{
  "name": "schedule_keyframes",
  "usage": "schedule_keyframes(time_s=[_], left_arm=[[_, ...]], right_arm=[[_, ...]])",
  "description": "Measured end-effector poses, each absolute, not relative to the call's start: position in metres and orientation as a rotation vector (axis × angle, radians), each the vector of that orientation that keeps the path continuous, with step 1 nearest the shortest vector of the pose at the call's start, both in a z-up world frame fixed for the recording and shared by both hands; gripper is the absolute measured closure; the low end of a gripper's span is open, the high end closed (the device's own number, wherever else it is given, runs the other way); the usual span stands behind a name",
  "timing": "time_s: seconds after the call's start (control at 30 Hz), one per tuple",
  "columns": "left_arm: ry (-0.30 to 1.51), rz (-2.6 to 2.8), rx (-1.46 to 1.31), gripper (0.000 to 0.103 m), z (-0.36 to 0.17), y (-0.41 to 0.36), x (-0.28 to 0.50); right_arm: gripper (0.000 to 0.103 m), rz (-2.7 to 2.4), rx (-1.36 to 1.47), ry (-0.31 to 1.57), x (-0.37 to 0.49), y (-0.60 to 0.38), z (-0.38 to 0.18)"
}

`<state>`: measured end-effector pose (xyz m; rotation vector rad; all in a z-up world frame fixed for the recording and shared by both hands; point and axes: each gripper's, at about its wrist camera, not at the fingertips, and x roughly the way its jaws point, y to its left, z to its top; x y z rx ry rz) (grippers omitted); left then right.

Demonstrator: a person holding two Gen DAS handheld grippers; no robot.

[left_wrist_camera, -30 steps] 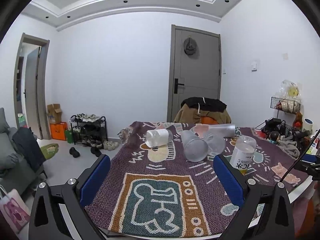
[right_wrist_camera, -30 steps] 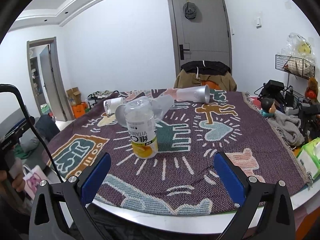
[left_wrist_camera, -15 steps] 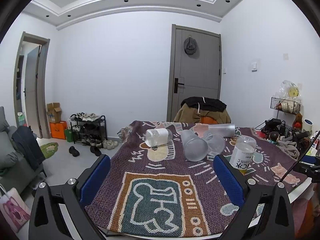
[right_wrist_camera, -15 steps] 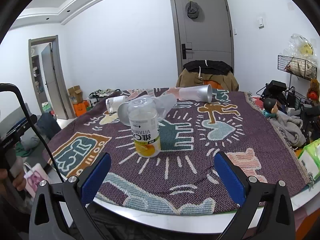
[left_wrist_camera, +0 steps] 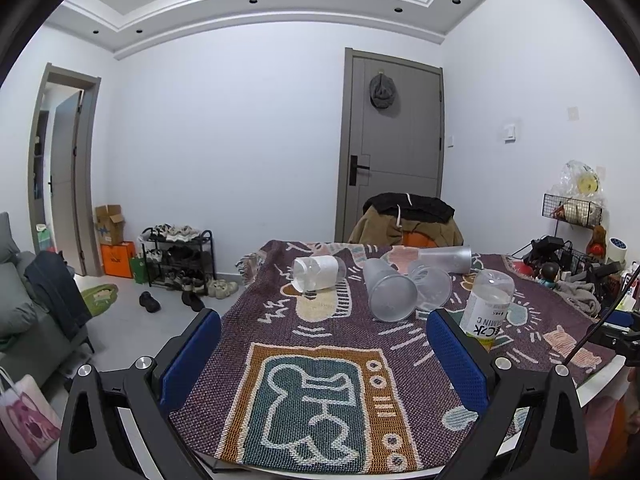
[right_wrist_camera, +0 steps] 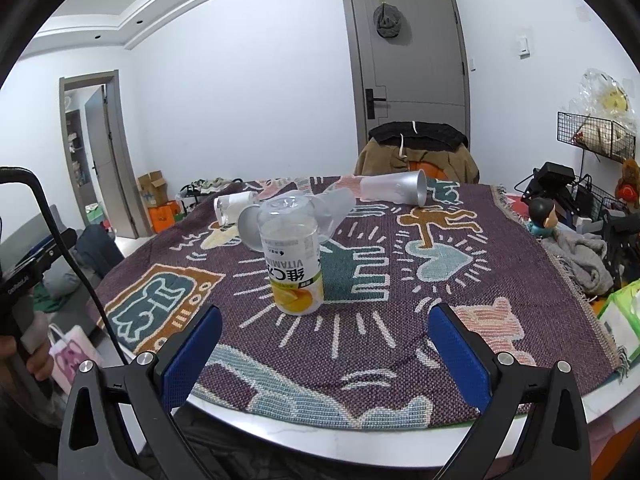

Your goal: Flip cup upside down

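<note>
Your left gripper (left_wrist_camera: 322,344) has its two blue fingers wide apart, and nothing is between them. It hangs over the near end of the patterned blanket (left_wrist_camera: 316,396) on the table. Your right gripper (right_wrist_camera: 325,340) is the same: fingers spread wide, holding nothing, low at the near edge of the table (right_wrist_camera: 360,428).

The cup with the yellow and white label (right_wrist_camera: 291,264) stands on the blanket with its label upside down and its clear round end on top. From your right camera it is just past the gap between the fingers, a bit to the left side. From your left camera the same cup (left_wrist_camera: 489,308) is off to the right, partly behind the right blue finger (left_wrist_camera: 456,356).

More see-through cups lie on their sides farther back. A frosted cup (left_wrist_camera: 390,294) lies with its open mouth facing your left camera, and a second frosted cup (left_wrist_camera: 430,288) touches it on the right. A clear cup with a white label (left_wrist_camera: 318,274) lies to the left of them, apart. A long frosted cup (left_wrist_camera: 446,258) lies on its side near the far edge of the blanket.

A chair with coats on it (left_wrist_camera: 408,220) sits behind the table, in front of a gray door (left_wrist_camera: 394,140). A shoe rack (left_wrist_camera: 178,254) stands by the wall on the left
</note>
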<state>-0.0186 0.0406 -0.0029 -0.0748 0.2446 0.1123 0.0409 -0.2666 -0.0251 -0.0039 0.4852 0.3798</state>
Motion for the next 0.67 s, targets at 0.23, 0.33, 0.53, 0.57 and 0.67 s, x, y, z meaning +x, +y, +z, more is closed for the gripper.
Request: schedule_keyframes(time_s=[0.23,0.33,0.53,0.57,0.67], left_arm=[[0.257,0.1,-0.083,0.0,-0.0045,0.0406,-0.0172],[0.261,0.098,-0.085,0.0,-0.0056,0.0395,-0.0168],[0.259,0.094,-0.078,0.0,-0.0053,0.0374,-0.0168],[0.259,0.094,-0.076,0.0,-0.0053,0.0373,-0.0169],[0.26,0.092,-0.072,0.0,-0.0056,0.0361,-0.0168]], right_arm=[[0.0,0.383,-0.008,0.489,0.0404,-0.2659,-0.0268],[0.0,0.387,-0.01,0.492,0.0405,-0.2654,-0.0279],[0.0,0.405,-0.02,0.494,0.0404,-0.2611,-0.0304],[0.0,0.407,-0.022,0.494,0.0402,-0.2602,-0.031],[0.0,0.411,-0.028,0.499,0.0409,-0.2582,-0.0325]])
